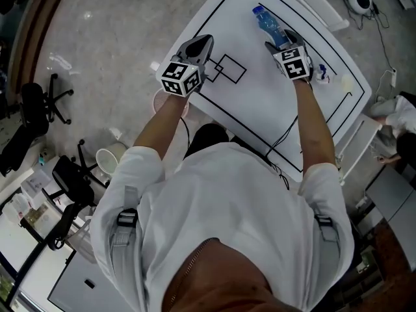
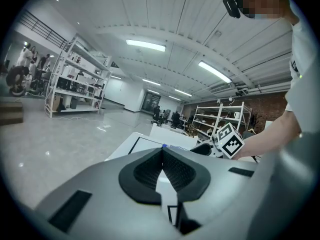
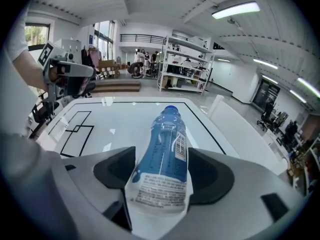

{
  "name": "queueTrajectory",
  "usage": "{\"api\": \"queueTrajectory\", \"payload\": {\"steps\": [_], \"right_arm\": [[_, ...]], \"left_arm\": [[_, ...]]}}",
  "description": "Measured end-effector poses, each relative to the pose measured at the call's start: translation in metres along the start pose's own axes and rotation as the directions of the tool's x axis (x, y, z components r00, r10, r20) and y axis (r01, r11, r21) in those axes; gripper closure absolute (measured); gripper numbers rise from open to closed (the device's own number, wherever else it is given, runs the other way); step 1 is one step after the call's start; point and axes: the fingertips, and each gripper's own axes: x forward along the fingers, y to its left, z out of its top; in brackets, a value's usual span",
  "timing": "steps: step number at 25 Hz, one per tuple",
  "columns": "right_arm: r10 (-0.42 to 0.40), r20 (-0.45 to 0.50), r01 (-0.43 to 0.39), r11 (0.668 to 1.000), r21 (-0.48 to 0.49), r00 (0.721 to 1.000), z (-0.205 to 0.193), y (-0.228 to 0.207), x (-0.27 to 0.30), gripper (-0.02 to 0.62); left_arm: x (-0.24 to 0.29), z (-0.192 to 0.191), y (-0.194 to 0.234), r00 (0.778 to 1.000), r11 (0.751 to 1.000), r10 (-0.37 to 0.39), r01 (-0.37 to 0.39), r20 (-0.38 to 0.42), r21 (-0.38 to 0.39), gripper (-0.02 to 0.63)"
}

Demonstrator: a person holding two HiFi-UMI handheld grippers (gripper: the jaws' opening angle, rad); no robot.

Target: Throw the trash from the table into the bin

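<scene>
Reaching for the first piece of trash. The table is white and ruled with black lines. On its far right part lies a blue bottle, on its side with the cap pointing away from the person.

The right gripper points down at the bottle with its jaws spread wide. The labelled lower half of the bottle sits between the two pads, which flank it without clamping, so nothing is held yet. The left gripper hovers over the table's near left part with its jaws fully together and nothing between them.

A small white-and-blue item lies just right of the right gripper; what it is cannot be told. A round basket, likely the bin, stands on the floor by the table's near left edge, partly hidden by the left arm.

Step in hand, as judged: the approach is made and the grasp is about to begin; no trash has left the table. The next move calls for closing the right jaws squarely on the bottle's body. The round, smooth wall could roll or squirt out if it is pinched off-centre. The bottle must then be lifted clear and carried left, across the table, to the basket.
</scene>
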Motion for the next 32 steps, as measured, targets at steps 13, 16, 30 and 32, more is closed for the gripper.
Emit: {"api": "queueTrajectory", "payload": {"steps": [13,16,30,32], "right_arm": [[-0.014,0.015,0.014,0.999,0.04,1.0,0.003,0.001,-0.005,0.288],[0.002,0.03,-0.004,0.998,0.06,1.0,0.004,0.006,-0.009,0.291],[0.122,-0.074,-0.119,0.992,0.04,0.99,-0.027,0.048,-0.018,0.29],[0.123,-0.09,-0.121,0.992,0.035,0.988,-0.028,0.05,-0.017,0.29]], "left_arm": [[-0.009,0.004,0.001,1.0,1.0,0.02,-0.02,0.016,0.0,0.597],[-0.014,0.004,-0.001,0.999,1.0,0.03,-0.03,0.021,0.001,0.597],[-0.045,0.006,-0.02,0.997,0.997,0.067,-0.068,0.046,0.021,0.597],[-0.049,0.007,-0.021,0.996,0.997,0.073,-0.074,0.05,0.022,0.597]]}}
